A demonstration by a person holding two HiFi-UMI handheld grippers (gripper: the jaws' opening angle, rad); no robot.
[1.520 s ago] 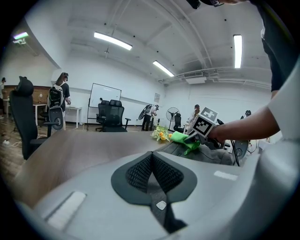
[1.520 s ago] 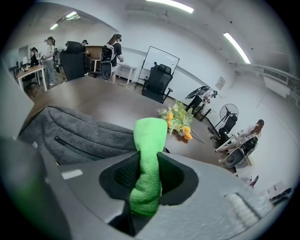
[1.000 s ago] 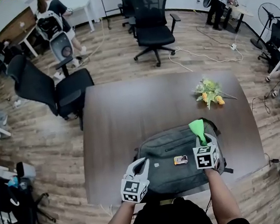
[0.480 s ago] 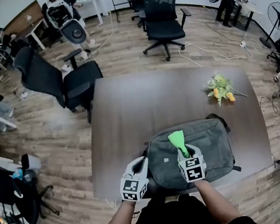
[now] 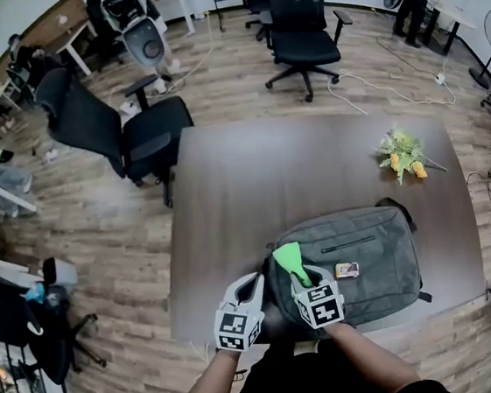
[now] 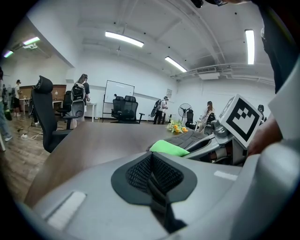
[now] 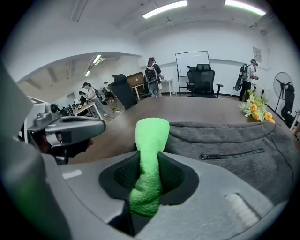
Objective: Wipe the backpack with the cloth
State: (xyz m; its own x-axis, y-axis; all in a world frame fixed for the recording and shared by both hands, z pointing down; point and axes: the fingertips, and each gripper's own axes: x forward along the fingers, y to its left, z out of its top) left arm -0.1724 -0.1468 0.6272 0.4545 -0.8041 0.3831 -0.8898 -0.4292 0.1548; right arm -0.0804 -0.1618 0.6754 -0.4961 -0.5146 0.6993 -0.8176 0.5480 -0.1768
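Table (image 5: 253, 181): dark brown, on wood floor (image 5: 101, 243), office chairs (image 5: 124, 134) beyond
Backpack (image 5: 375, 251): grey, flat at near right edge
Right gripper (image 5: 301, 280): clamped on green cloth (image 5: 288, 257) over backpack's left end
Left gripper (image 5: 252, 285): jaws together, empty

left tool (image 5: 252, 284) with jaws together, right tool (image 5: 303, 280) beside it, jaws tight on cloth (image 5: 288, 259)
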